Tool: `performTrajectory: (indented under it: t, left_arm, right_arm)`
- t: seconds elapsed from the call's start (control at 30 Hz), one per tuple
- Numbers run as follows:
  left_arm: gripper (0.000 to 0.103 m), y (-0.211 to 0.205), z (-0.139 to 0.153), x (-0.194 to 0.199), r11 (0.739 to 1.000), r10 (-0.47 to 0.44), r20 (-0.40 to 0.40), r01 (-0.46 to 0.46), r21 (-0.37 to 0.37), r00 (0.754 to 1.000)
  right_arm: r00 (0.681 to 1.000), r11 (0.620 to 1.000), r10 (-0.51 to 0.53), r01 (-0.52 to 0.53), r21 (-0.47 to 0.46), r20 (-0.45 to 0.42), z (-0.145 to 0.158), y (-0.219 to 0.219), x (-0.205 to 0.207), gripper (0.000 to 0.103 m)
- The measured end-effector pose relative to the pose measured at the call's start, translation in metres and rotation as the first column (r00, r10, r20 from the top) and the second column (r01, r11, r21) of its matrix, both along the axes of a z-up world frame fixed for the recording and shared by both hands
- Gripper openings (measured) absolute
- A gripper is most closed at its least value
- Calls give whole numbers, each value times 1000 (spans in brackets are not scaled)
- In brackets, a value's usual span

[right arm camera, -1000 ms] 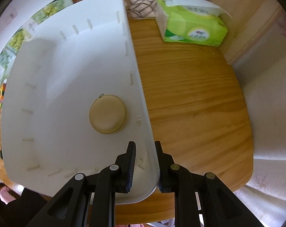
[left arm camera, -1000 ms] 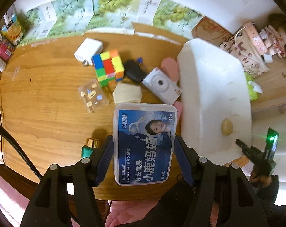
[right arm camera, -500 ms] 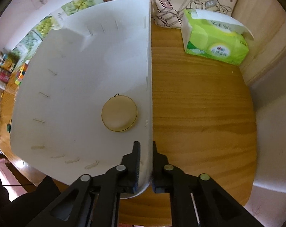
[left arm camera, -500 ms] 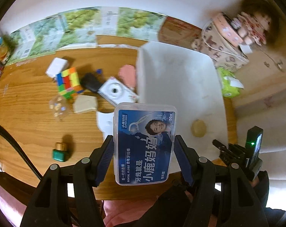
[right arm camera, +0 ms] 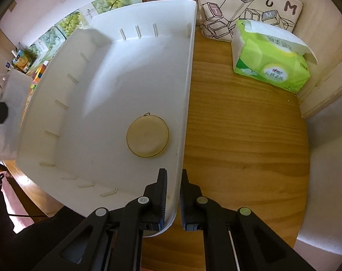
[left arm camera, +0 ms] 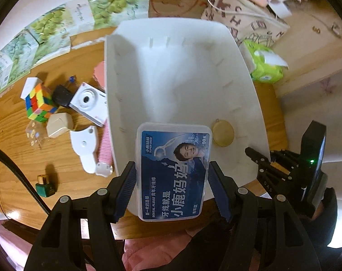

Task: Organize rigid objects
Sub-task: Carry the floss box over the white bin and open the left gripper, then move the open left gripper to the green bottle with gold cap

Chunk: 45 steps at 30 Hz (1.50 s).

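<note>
My left claw [left arm camera: 172,180] is clamped on the floss box [left arm camera: 173,174], long axis running away from me, directly over the near end of the white bin [left arm camera: 193,72]. My right claw [right arm camera: 172,199] pinches the bin's near wall, on a wooden desk [right arm camera: 243,135] in a cluttered room.

Carried across from over bare wood left of white bin [left arm camera: 184,72]: floss box [left arm camera: 173,174], clamped in left gripper [left arm camera: 172,180], now over bin's near-left corner, lower centre of frame. Closed down on bin's near-right wall: right gripper [right arm camera: 172,194], jaws earlier apart.
</note>
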<state>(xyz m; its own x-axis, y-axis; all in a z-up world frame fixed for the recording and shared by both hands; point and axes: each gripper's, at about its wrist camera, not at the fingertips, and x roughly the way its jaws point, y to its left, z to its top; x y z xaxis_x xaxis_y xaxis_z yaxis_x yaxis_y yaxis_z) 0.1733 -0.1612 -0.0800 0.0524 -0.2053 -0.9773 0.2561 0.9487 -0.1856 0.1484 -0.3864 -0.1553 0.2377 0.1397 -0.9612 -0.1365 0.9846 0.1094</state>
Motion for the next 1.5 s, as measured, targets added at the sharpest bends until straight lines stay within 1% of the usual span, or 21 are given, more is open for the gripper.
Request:
performTrajectory:
  t: [0.17, 0.33, 0.67, 0.77, 0.83, 0.93, 1.0, 1.1, 1.17, 1.3, 1.4, 1.43, 1.5]
  left_arm:
    - [67, -16, -15, 1, 999, -18, -33, 19, 26, 999]
    - [67, -23, -29, 3, 999, -7, -72, 10, 47, 997]
    - [67, -24, -45, 11, 998, 38, -113, -31, 57, 993]
    - [68, -23, -50, 13, 998, 54, -127, -48, 48, 990]
    - [69, -23, -51, 14, 998, 59, -120, -55, 35, 991]
    - [75, -25, -46, 14, 998, 55, -85, -53, 24, 995]
    - [75, -23, -41, 14, 998, 56, -59, -56, 10, 997]
    - [75, -15, -30, 12, 997, 71, 15, -71, -29, 997]
    - [75, -8, -19, 9, 995, 87, 86, -83, -56, 992]
    - [75, 8, -5, 5, 987, 124, 189, -102, -122, 974]
    - [75, 24, 8, 0, 977, 158, 266, -112, -182, 951]
    - [75, 31, 13, -3, 973, 167, 303, -108, -202, 938]
    - [75, 38, 17, -4, 968, 183, 339, -108, -227, 923]
  right_arm:
    - [1000, 1000, 13, -13, 0, 4, 0, -3, 7, 9]
    - [1000, 1000, 27, -27, 8, 3, -3, -5, 19, 9]
    - [999, 999, 51, -51, 15, -16, -10, -6, 37, 9]
    - [999, 999, 47, -47, 17, -24, -10, -7, 37, 9]
    - [998, 999, 46, -45, 13, -32, -11, -6, 37, 9]
    - [998, 999, 42, -42, 3, -53, -16, -4, 38, 8]
    - [997, 999, 41, -41, -2, -58, -16, -3, 38, 8]
    - [998, 999, 34, -34, -7, -57, -16, -3, 36, 8]
    - [998, 1000, 27, -28, -9, -60, -17, -2, 37, 8]
    - [998, 1000, -7, 7, -6, -64, -17, -4, 35, 7]
    - [997, 1000, -30, 30, -6, -68, -18, -5, 36, 6]
    - [997, 999, -39, 39, -5, -69, -18, -6, 36, 6]
    - [996, 998, -55, 55, -4, -71, -18, -8, 35, 6]
